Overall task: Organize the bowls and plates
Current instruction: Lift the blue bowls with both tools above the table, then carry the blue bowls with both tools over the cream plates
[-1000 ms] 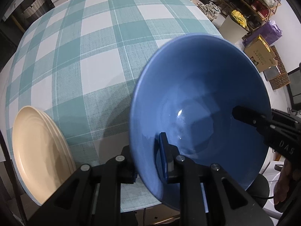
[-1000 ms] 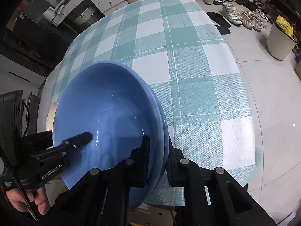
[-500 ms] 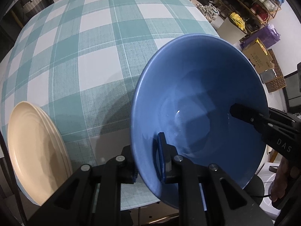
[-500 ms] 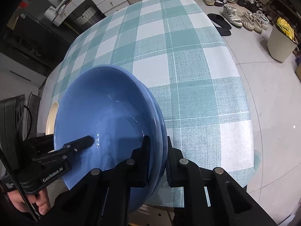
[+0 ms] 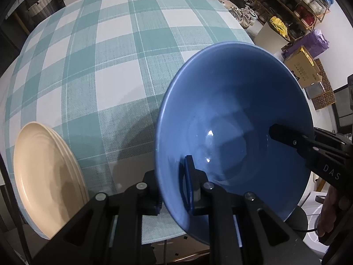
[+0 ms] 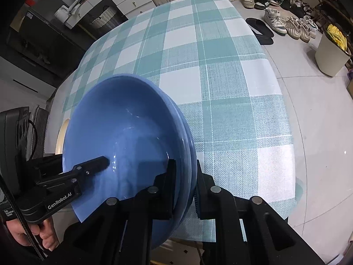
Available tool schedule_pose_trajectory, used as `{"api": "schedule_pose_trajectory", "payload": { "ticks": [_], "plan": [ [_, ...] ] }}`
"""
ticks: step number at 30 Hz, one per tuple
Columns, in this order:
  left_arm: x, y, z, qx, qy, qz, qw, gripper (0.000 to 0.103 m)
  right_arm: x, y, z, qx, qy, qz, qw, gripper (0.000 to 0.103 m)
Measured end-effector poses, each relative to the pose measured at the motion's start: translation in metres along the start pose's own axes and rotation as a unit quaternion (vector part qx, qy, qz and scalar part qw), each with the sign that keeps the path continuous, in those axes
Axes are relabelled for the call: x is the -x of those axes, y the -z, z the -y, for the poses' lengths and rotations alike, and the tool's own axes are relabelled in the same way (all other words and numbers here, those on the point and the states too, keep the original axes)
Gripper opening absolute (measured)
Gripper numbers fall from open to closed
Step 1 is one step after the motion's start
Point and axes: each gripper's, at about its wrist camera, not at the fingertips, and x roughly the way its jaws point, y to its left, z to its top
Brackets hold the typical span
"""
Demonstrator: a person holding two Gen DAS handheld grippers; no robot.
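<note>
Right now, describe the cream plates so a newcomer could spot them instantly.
Start at the table with the teal-and-white checked cloth and go to its near edge. The cream plates sit at the near left corner, left of the blue bowls that both grippers hold. They are the only pale, flat, ring-ridged dishes in view; the bowls are deep and blue.

A lived-in home, prob. the dining area near the entrance. The table point(image 6: 220, 70) has a teal-and-white checked cloth, w/ many shoes point(image 6: 284, 24) in a row on the tiled floor beside it and a waste bin point(image 6: 331, 53) close by. Behind are white drawers point(image 6: 123, 0), a wicker basket point(image 5: 40, 7), a storage rack point(image 5: 297, 6) and a cardboard box point(image 5: 302, 70).
</note>
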Motion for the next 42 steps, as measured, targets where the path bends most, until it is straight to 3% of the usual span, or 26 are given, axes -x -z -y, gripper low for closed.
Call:
{"api": "schedule_pose_trajectory", "payload": {
  "ticks": [20,42],
  "plan": [
    [0.042,0.000,-0.026,0.023,0.004,0.015,0.9996,0.014,0.027,-0.014,-0.039,0.009,0.004,0.001,1.000,0.013],
    [0.102,0.017,-0.136,0.102,-0.026,0.045,0.9934,0.015,0.024,-0.047,-0.171,0.077,-0.017,-0.021,0.997,0.013]
  ]
}}
